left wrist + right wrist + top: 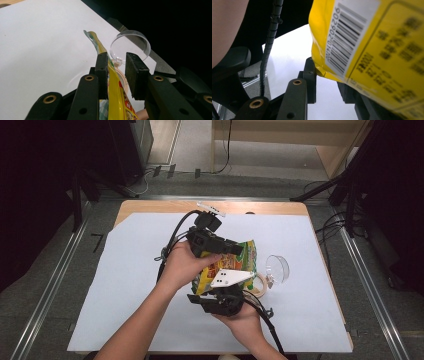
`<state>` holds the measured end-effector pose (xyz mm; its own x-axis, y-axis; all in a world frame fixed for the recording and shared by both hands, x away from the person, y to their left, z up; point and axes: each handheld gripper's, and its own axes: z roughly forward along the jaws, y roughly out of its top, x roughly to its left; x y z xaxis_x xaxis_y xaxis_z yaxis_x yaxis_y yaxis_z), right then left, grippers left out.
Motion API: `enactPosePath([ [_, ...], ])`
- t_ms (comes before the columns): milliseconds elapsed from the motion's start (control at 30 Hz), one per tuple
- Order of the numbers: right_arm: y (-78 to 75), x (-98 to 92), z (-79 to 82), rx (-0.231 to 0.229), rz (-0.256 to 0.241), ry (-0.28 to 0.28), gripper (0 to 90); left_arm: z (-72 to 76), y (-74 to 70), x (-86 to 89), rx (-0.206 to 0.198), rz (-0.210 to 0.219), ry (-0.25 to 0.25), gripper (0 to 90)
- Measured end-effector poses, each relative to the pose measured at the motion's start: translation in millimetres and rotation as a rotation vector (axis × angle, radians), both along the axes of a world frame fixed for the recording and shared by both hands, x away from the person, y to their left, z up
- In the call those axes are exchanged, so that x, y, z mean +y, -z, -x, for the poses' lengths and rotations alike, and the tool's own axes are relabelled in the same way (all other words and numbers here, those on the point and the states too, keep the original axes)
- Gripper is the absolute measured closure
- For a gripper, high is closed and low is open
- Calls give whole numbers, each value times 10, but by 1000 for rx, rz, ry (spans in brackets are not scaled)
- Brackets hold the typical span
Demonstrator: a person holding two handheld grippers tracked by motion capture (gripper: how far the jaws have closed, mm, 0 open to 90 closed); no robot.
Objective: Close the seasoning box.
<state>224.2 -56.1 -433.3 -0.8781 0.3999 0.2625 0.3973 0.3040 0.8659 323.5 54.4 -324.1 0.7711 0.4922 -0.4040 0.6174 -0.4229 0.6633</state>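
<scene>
A yellow and green snack bag (241, 263) is held up on edge over the white sheet (125, 270) between my two grippers. My left gripper (239, 251) reaches in from the left. In the left gripper view its jaws (117, 58) stand apart around the bag's thin edge (116, 87); the bag rests against the left jaw and a gap shows at the right one. My right gripper (217, 292) comes from below. Its jaws (327, 75) stand apart with the bag's barcode corner (367, 45) between them, and the bag covers most of the right jaw.
A clear round plastic lid (277, 267) (131, 42) stands right of the bag. A beige ring (261, 282) (122, 76) lies flat beside it. The wooden table's far edge (165, 206) shows beyond the sheet. Cables trail from both grippers.
</scene>
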Motion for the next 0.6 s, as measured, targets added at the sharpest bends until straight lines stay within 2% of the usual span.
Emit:
enactPosePath([
  [300, -1, 11, -28, 1, -1, -7, 717, -32, 7, 17, 14, -6, -12, 736],
  [400, -4, 16, -35, 6, 1, -10, 717, -27, 5, 25, 6, -5, -17, 736],
  [500, -14, 18, -39, -1, 0, -6, 714, 11, -28, 19, -28, -2, -26, 744],
  [600, -21, 13, -45, 3, -12, -5, 715, 2, -38, -1, -22, -17, -25, 744],
])
